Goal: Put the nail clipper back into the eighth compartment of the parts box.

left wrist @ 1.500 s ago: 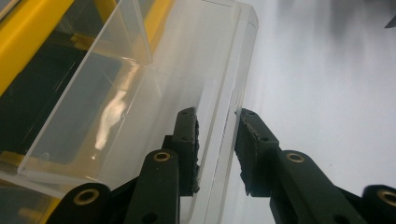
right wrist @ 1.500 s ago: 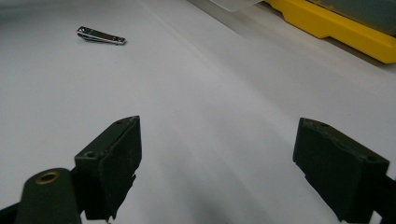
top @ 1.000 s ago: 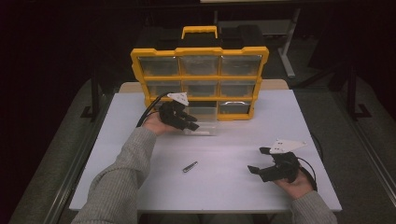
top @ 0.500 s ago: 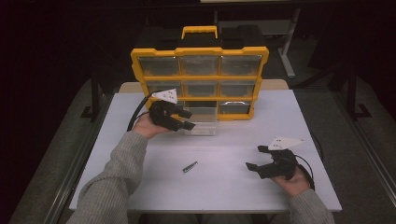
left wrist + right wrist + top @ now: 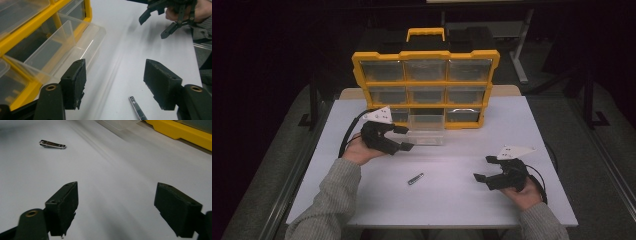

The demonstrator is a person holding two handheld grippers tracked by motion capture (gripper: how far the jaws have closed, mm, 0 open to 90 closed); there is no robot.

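Note:
A yellow organizer (image 5: 427, 80) with clear drawers stands upright at the back of the white table (image 5: 452, 200). Its bottom-middle clear drawer (image 5: 426, 131) (image 5: 75, 47) is pulled out onto the table. My left gripper (image 5: 404, 138) (image 5: 115, 82) hovers just left of that drawer, open, with nothing between its jaws. A small metal nail clipper (image 5: 415, 178) (image 5: 52, 144) (image 5: 138, 110) lies flat mid-table. My right gripper (image 5: 486, 168) (image 5: 116, 207) rests low at the right near the front edge, open and empty, pointing toward the clipper.
The organizer's other drawers (image 5: 424, 70) are pushed in. A black cable (image 5: 348, 135) loops from the left gripper. The right hand and its gripper (image 5: 170, 17) appear far off in the left gripper view. Dark floor surrounds the table.
The left gripper has drawn back leftward and toward the person, away from the pulled-out drawer. The right gripper has barely shifted.

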